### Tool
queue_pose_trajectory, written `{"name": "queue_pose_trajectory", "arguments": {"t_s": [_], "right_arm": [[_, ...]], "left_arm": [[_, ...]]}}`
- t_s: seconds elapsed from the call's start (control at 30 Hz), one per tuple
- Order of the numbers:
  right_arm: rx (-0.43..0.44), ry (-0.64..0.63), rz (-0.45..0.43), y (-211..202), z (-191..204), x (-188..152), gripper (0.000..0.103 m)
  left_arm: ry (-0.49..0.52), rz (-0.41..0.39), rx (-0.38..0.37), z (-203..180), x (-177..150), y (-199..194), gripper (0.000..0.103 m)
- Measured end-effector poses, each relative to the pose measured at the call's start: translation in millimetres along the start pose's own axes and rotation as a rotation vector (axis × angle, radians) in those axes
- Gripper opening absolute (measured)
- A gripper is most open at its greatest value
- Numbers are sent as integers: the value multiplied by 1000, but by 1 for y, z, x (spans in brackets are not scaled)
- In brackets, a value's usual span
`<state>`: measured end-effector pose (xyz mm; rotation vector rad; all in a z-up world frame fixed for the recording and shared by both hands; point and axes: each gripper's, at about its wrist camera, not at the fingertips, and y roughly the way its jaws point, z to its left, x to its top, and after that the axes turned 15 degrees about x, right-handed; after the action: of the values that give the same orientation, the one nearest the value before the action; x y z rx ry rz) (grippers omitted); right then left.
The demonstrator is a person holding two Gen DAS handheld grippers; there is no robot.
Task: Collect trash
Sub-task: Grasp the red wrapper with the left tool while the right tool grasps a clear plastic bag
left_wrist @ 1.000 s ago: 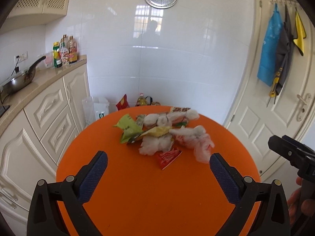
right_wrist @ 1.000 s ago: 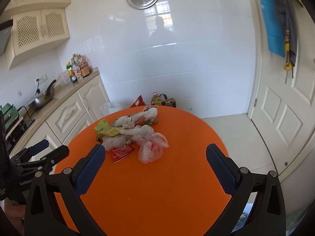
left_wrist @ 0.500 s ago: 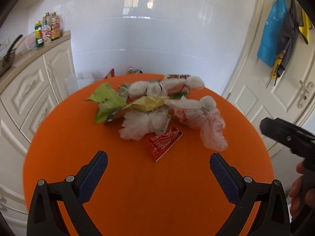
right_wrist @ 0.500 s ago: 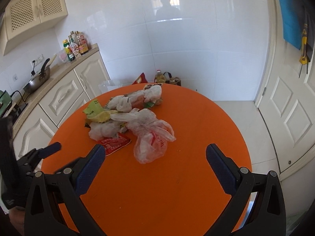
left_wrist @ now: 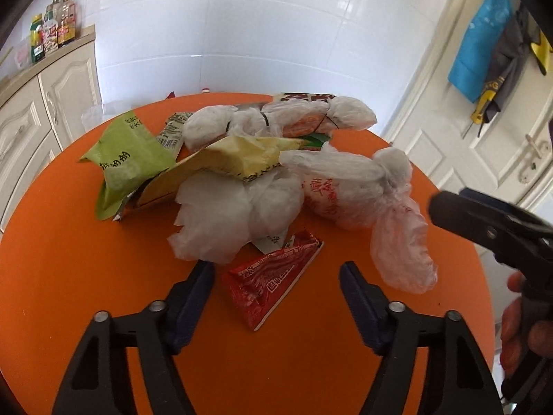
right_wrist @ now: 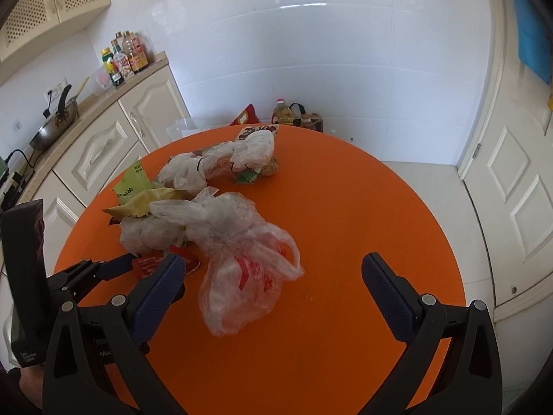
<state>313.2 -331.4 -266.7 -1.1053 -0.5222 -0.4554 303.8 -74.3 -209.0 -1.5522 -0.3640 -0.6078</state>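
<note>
A heap of trash lies on the round orange table [left_wrist: 69,276]: a red sachet [left_wrist: 273,276], white crumpled plastic [left_wrist: 224,214], a clear bag with red print [left_wrist: 366,193], a yellow wrapper [left_wrist: 238,155], a green wrapper [left_wrist: 128,155] and tied white bags [left_wrist: 283,117]. My left gripper [left_wrist: 276,276] is open, its fingers either side of the red sachet, low over the table. My right gripper [right_wrist: 273,283] is open just in front of the clear printed bag [right_wrist: 242,276]. The right gripper also shows in the left wrist view [left_wrist: 490,231].
White cabinets [right_wrist: 103,145] with a pan [right_wrist: 55,124] and bottles [right_wrist: 124,57] stand to the left. A white door [right_wrist: 518,190] is on the right. Bottles and a red packet [right_wrist: 247,116] sit on the floor behind the table.
Both grippers have moved forward and down toward the trash heap. The left gripper's fingers have narrowed and now straddle the red sachet.
</note>
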Motion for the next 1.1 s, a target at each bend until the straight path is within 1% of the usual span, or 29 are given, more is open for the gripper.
{"name": "queue_pose_trajectory", "arguments": {"t_s": [0.03, 0.07, 0.1, 0.13, 0.17, 0.2, 0.23, 0.3, 0.33, 0.4, 0.43, 0.47, 0.5, 0.53, 0.57, 0.6, 0.63, 0.67, 0.7, 0.73, 0.8, 0.9, 1.0, 1.1], "right_arm": [[-1, -7, 6, 4, 0, 2, 103], [0, -14, 14, 9, -1, 5, 103], [-2, -22, 23, 13, -1, 7, 103], [-4, -32, 33, 18, -2, 9, 103], [2, -43, 42, 23, -1, 10, 102], [8, -49, 49, 27, -1, 11, 100], [6, -53, 57, 31, -2, 11, 99], [-1, -58, 74, 38, -3, 11, 93], [1, -58, 80, 41, -5, 11, 92], [3, -58, 79, 43, -6, 10, 92], [6, -60, 79, 44, -6, 10, 92], [9, -66, 78, 45, -5, 11, 92], [13, -74, 78, 46, -4, 10, 90], [16, -81, 81, 48, -3, 11, 89], [22, -90, 86, 51, -2, 11, 86], [30, -97, 92, 55, -1, 12, 78], [45, -96, 98, 58, 0, 11, 73], [62, -92, 99, 59, 1, 11, 61], [76, -91, 98, 59, 2, 10, 49], [67, -99, 98, 59, 5, 9, 49], [76, -99, 90, 54, 6, 5, 44], [86, -48, 61, 42, -1, -1, 43], [90, 4, 25, 21, -10, -11, 43], [79, 30, -2, -1, -14, -23, 43]], "left_arm": [[2, -1, 3, 1, 5, 7, 57], [1, -2, 0, 2, 6, 9, 46], [-6, 0, -13, 5, 3, 10, 39], [-18, 8, -30, 7, 0, 11, 22], [-25, 16, -49, 13, -9, 12, 13], [-29, 22, -71, 14, -10, 13, 12], [-22, 18, -70, 15, -16, 10, 11], [11, 10, -74, 11, -21, 7, 11], [21, 8, -68, 8, -21, 9, 13], [24, 1, -63, 5, -21, 9, 21], [22, 1, -76, 4, -20, 9, 29], [19, -1, -83, 3, -19, 9, 33], [17, -6, -79, 0, -18, 11, 33], [19, -14, -72, -2, -16, 13, 33], [20, -19, -69, -4, -15, 14, 29], [17, -22, -65, -6, -13, 16, 28], [15, -20, -66, -7, -13, 20, 17], [10, -14, -70, -7, -12, 24, 6], [-3, -15, -80, -5, -12, 26, 6], [-5, -14, -84, -5, -13, 28, 6], [-11, -11, -98, -4, -15, 28, 6], [-26, -5, -98, -2, -20, 23, 6], [-38, -6, -100, 2, -27, 17, 6], [-45, -17, -102, 5, -32, 9, 6]]}}
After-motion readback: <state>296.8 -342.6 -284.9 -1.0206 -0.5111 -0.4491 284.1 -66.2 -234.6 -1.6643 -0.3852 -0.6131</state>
